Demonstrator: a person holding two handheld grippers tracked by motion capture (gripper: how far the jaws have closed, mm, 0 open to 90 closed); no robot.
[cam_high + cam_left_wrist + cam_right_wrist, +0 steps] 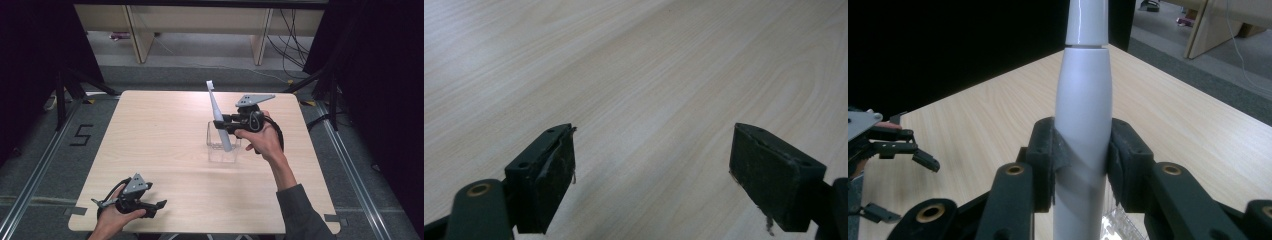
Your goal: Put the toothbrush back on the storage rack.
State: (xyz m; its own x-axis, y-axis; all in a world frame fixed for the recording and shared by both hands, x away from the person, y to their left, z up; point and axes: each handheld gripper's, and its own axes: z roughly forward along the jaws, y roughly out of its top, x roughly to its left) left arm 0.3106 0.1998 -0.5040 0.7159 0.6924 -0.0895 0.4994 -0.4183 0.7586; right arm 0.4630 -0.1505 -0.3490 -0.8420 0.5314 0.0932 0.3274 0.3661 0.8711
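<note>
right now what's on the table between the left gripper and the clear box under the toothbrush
Nothing: in the high view bare table runs from the left gripper to the clear box. The toothbrush is clamped in the right gripper.

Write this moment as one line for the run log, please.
right gripper: shut on electric toothbrush, upright, lower end in clear box | left gripper: open, nothing between jaws, near table front edge

My right claw [1080, 165] has matt black pads on a glossy, smooth white plastic toothbrush [1083, 125]; the desk [165, 135] is pale matt wood grain, the holder [223, 150] clear plastic.
</note>
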